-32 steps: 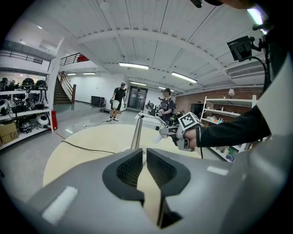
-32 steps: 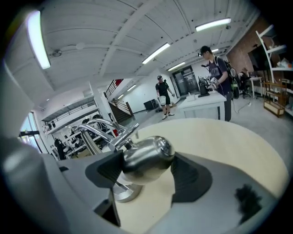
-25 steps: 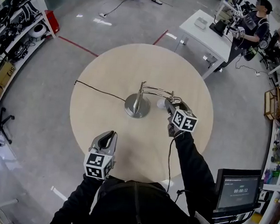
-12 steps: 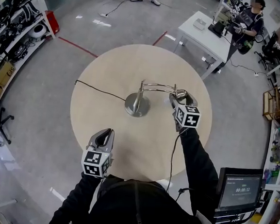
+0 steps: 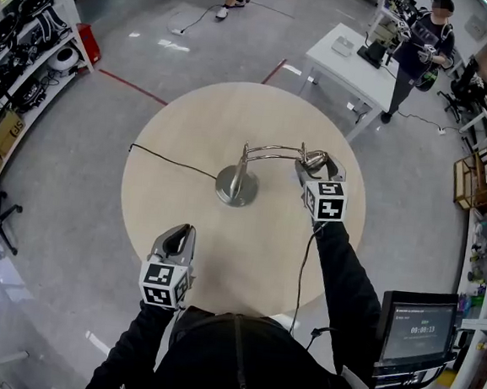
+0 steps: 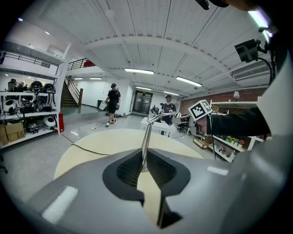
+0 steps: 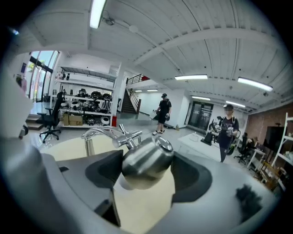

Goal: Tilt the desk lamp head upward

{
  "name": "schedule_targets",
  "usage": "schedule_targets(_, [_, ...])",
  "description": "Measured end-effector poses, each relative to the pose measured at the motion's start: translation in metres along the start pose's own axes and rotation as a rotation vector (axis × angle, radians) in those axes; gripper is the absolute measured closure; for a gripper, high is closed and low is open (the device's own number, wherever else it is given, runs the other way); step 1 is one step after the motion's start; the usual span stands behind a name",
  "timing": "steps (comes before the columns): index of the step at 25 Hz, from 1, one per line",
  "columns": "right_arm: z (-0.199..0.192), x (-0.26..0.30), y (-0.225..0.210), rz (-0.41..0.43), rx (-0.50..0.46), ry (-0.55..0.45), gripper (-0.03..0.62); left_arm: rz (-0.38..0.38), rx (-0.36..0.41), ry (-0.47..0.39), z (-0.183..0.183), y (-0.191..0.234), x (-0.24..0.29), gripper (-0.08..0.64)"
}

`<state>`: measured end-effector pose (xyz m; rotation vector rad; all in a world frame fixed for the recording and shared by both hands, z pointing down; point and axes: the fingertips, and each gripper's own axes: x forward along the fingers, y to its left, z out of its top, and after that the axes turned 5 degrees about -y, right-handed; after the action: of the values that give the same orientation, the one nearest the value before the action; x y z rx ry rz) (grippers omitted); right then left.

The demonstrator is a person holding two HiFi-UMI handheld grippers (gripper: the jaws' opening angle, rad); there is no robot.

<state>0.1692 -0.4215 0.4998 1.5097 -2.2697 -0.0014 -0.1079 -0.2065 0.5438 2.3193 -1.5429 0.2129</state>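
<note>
Head view: round table (image 5: 190,125), light wood top. Desk lamp (image 5: 236,186) stands near centre on its round metal base, pole upright, curved arm (image 5: 273,152) reaching over to the person's right. Black cord (image 5: 170,159) runs from the base across the top to the table's left edge.

R gripper (image 5: 314,165): at the far end of the arm, jaws clamped on the lamp head (image 5: 314,160). Right gripper view confirms this: the metal lamp head (image 7: 146,160) sits between the two pads, touching both. Head is tilted, w/ the white bulb end low and toward the tabletop and the capped end higher, up-right in that view. Arm joint is visible just behind it.

L gripper (image 5: 183,231): near the table's front edge, well apart from the lamp and pointed toward it. In the left gripper view the L gripper (image 6: 143,170) has its jaws drawn together w/ only a thin slit between them, nothing held. Lamp pole shows beyond, in line w/ the slit.

Bkgd: white desk (image 5: 357,60) beyond the table, upper right, w/ a person (image 5: 418,44) standing beside it. Shelving (image 5: 21,26) w/ gear is at the left. Monitor (image 5: 416,332) at lower right.
</note>
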Motion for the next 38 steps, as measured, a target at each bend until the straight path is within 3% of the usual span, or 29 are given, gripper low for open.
schedule_targets(38, [0.108, -0.005, 0.030, 0.013, -0.666, 0.028, 0.250, 0.052, -0.047, -0.023, -0.006, 0.020, -0.003, 0.526])
